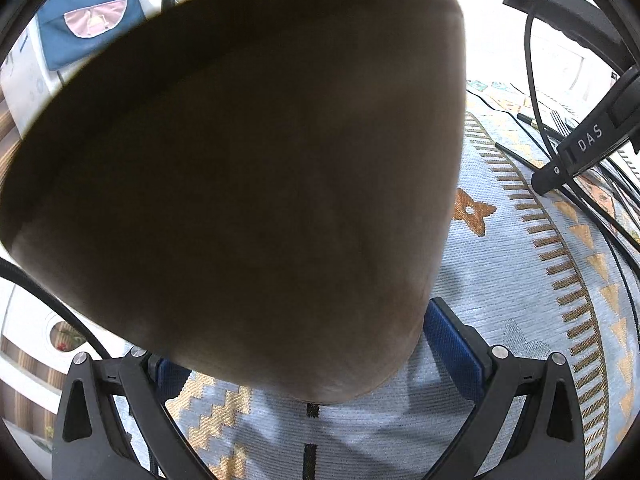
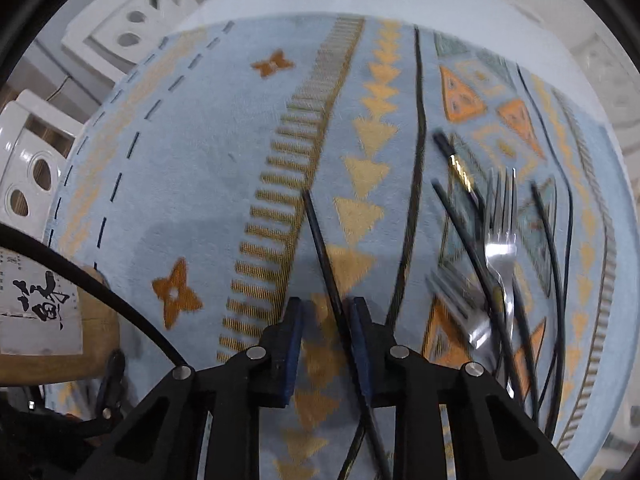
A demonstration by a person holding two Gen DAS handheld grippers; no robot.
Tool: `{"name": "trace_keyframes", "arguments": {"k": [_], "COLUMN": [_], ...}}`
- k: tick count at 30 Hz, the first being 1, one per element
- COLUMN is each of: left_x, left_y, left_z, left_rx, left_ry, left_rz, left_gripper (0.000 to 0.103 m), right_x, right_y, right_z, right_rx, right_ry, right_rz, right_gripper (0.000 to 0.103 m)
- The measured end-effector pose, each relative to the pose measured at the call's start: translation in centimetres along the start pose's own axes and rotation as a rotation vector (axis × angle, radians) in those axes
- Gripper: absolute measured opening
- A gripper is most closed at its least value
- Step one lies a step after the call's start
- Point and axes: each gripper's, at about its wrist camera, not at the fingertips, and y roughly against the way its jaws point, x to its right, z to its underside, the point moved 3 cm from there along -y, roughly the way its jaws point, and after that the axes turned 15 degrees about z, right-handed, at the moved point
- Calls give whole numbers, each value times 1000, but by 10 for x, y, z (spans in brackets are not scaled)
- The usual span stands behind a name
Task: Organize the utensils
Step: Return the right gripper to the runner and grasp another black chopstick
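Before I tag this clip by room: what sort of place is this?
Probably a home dining spot: a patterned tablecloth covers the table, forks and black chopsticks lie on it, and white chairs stand beside it.

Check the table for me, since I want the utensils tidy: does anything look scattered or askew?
Yes. Black chopsticks and silver forks lie loose and crossed at different angles on the patterned cloth, not sorted. One chopstick lies apart, between the right gripper's pads.

Black tongs [image 2: 326,344]; blue pads [image 2: 294,344]; silver screws [image 2: 256,353]
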Motion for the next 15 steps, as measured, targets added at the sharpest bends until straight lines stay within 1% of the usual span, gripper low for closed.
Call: {"name": "trace_keyframes", "arguments": {"k": [4, 8, 10, 15], "left_x": [-1, -2, -2, -3], "left_y": [1, 1, 2, 1], "left_z": [1, 1, 1, 1], "left_rx": [-1, -1, -2, -2], "left_ry": [1, 0, 1, 0], "left_rz": [1, 1, 1, 1], "left_gripper": [103, 103, 103, 103], "right_x": [-1, 11, 20, 42], "right_y": [-1, 14, 28, 79], "right_z": [-3, 3, 9, 31], "right_rx": [13, 82, 115, 224], "right_ry": [30, 10, -14, -67], "right_rz": [-4, -62, -52, -27], "right_gripper": [8, 5, 5, 5]}}
